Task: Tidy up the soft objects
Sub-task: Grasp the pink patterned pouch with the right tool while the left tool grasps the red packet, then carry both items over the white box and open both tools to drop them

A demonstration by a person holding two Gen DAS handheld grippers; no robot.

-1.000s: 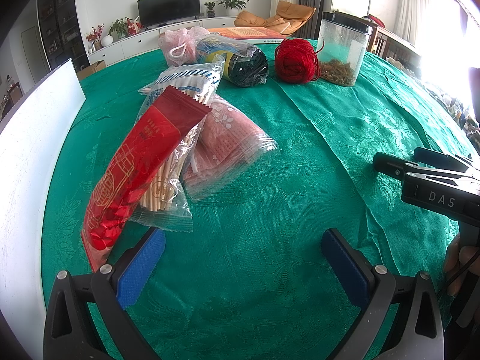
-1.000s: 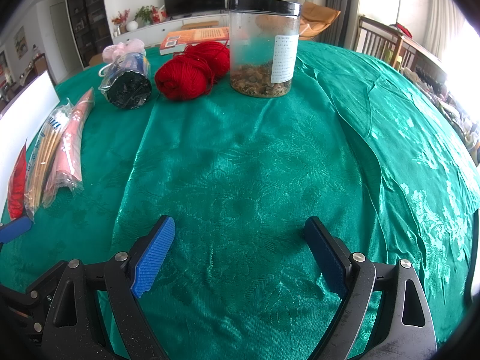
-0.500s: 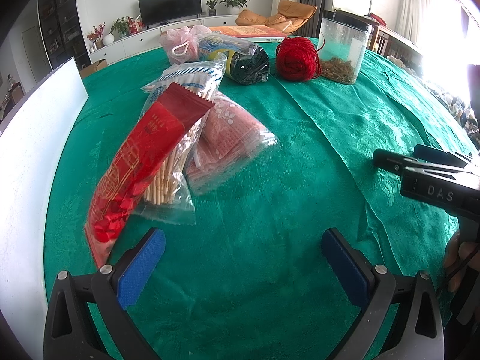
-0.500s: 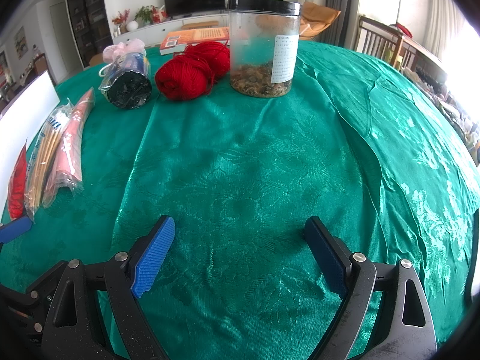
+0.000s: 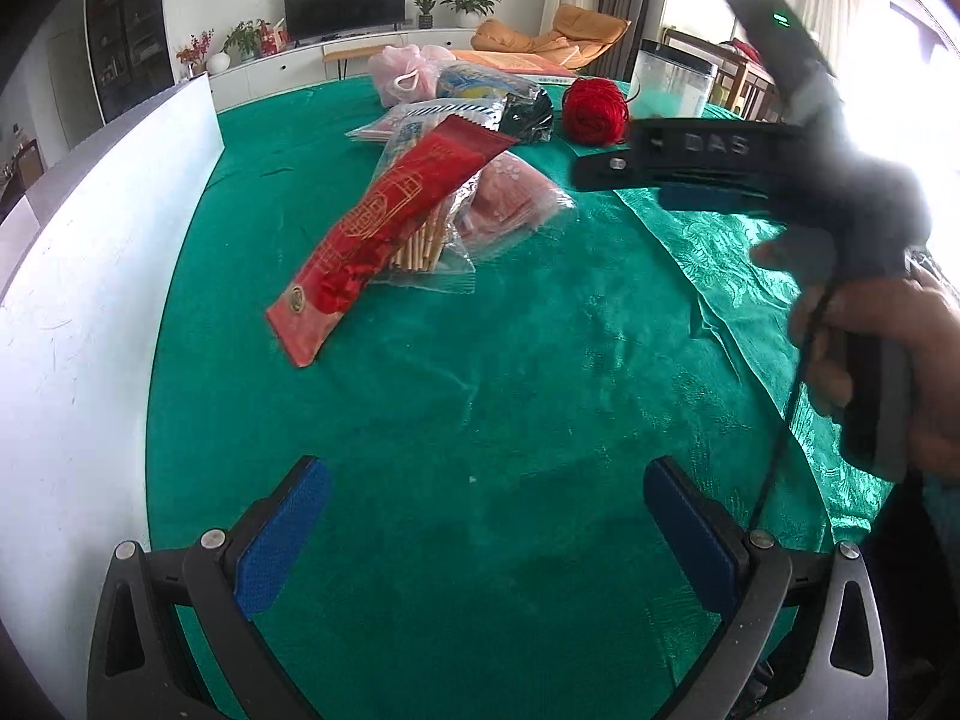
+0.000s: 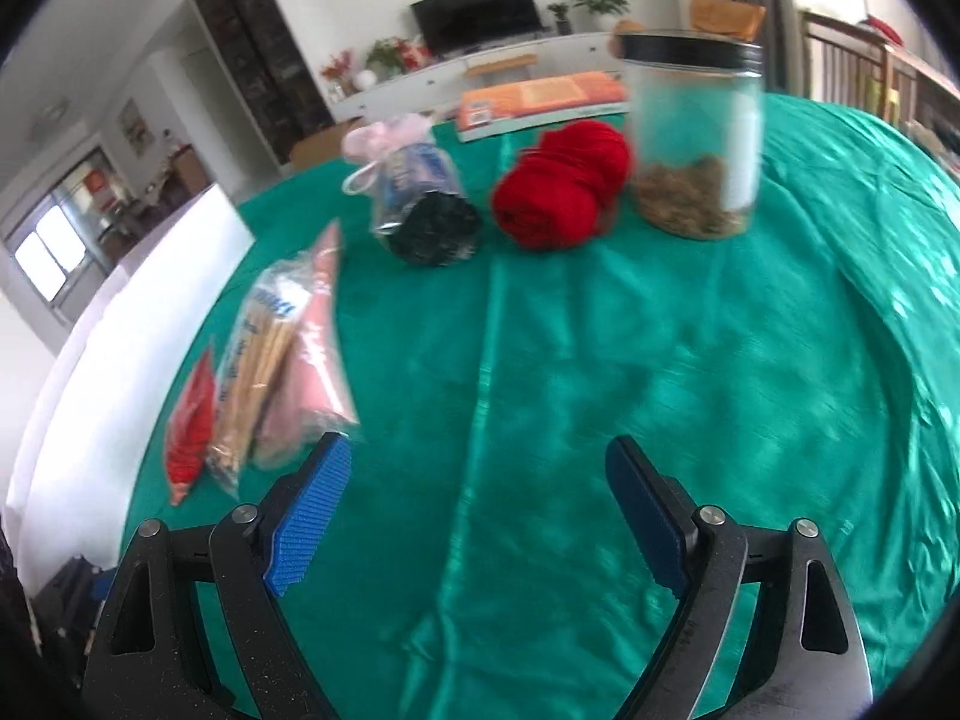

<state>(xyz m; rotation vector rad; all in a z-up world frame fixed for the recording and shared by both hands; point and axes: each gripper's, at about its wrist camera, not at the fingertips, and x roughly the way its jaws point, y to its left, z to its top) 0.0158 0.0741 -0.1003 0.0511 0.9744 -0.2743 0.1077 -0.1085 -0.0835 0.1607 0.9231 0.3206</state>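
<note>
On the green tablecloth point(image 5: 480, 390) lie a red packet point(image 5: 384, 228), a clear bag of sticks point(image 5: 420, 240) and a pink bag point(image 5: 510, 204), overlapping. Behind them sit a pink mesh pouch point(image 5: 399, 75), a bagged dark yarn roll point(image 5: 516, 108) and a red yarn ball point(image 5: 594, 111). My left gripper point(image 5: 486, 528) is open and empty, low over the cloth near the front. My right gripper point(image 6: 480, 510) is open and empty, raised over the cloth; the red yarn point(image 6: 564, 192) and dark roll point(image 6: 432, 222) lie ahead of it.
A clear jar with a black lid point(image 6: 696, 138) stands right of the red yarn. A white board point(image 5: 78, 276) stands along the table's left edge. An orange book point(image 6: 540, 99) lies at the back. The right gripper's body point(image 5: 750, 162) shows, hand-held, in the left wrist view.
The right gripper has lifted and swung left and forward, toward the bags and yarn. The left gripper has pulled back and up from the red packet.
</note>
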